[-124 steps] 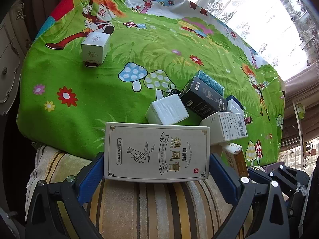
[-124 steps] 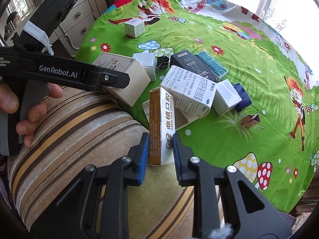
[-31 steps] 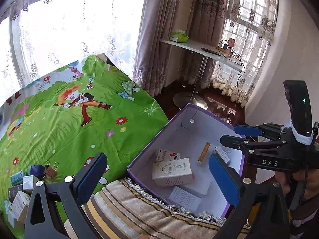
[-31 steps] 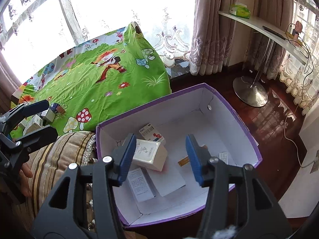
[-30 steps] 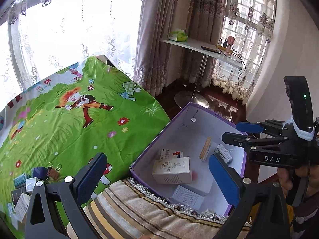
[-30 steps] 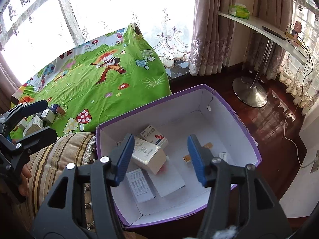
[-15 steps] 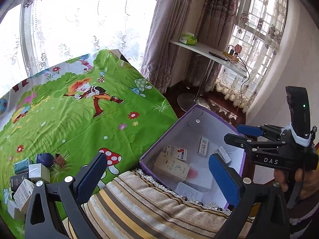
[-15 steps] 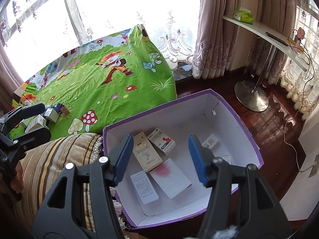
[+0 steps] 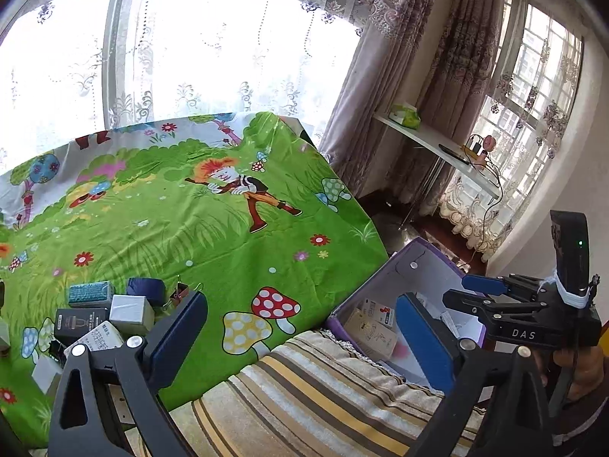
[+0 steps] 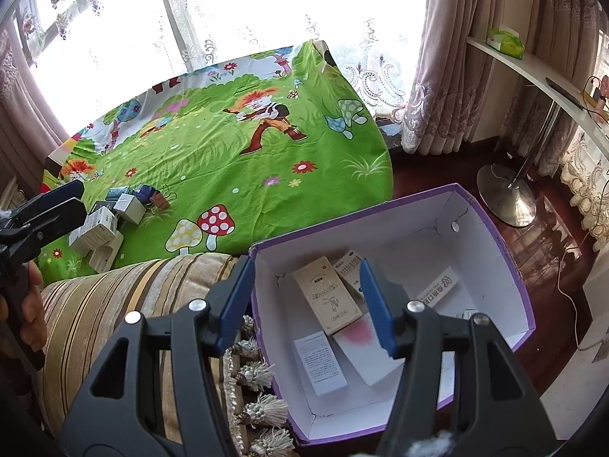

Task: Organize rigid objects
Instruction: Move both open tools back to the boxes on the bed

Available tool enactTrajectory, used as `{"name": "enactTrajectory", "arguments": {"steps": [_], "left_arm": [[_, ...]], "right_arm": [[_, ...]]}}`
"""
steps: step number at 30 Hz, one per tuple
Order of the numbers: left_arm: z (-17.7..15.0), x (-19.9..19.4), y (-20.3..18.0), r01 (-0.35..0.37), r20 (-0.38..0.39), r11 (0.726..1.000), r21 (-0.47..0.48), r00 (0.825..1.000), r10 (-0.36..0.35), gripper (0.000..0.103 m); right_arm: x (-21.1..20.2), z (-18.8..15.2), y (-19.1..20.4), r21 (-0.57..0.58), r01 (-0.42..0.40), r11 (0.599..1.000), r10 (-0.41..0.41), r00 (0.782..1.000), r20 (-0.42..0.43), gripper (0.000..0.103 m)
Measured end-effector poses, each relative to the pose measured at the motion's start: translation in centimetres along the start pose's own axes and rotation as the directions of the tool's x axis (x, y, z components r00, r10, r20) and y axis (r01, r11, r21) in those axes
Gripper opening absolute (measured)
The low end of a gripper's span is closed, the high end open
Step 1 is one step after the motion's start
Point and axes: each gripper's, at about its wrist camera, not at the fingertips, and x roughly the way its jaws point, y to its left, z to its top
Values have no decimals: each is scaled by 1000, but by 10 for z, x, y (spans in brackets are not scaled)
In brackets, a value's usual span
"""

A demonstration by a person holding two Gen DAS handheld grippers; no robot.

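Setting: green cartoon cloth (image 10: 236, 175) over a table by lace-curtained windows; striped cushion (image 10: 125, 297) at 7 o'clock.
Change: both boxes carried four seconds ago now lie in the purple box (image 10: 491, 228) at 5 o'clock; beige carton (image 10: 327, 299) rests flat on its floor.
Left gripper (image 9: 300, 337): released, empty (swung back toward the cloth since a second ago).
Right gripper (image 10: 304, 304): parted, empty, above the purple box.
Remaining: pile of small boxes (image 9: 99, 320) at 9 o'clock in the left wrist view.
Meaning: one delivery looks complete; next fetch likely.

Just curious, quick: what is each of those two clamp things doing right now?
Left gripper: open, holding nothing.
Right gripper: open, holding nothing.
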Motion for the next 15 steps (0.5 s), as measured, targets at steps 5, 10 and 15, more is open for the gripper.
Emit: {"name": "enactTrajectory", "arguments": {"steps": [5, 10, 15], "left_arm": [[3, -10, 37, -51, 23, 996, -74, 998, 52, 100], [5, -22, 73, -102, 38, 985, -136, 993, 108, 100], [8, -37, 106, -159, 55, 969, -189, 984, 172, 100]], "right_arm": [[8, 9, 25, -15, -36, 999, 35, 999, -7, 61], [16, 21, 62, -67, -74, 995, 74, 997, -4, 61], [22, 38, 101, -100, -120, 988, 122, 992, 19, 62]]}}
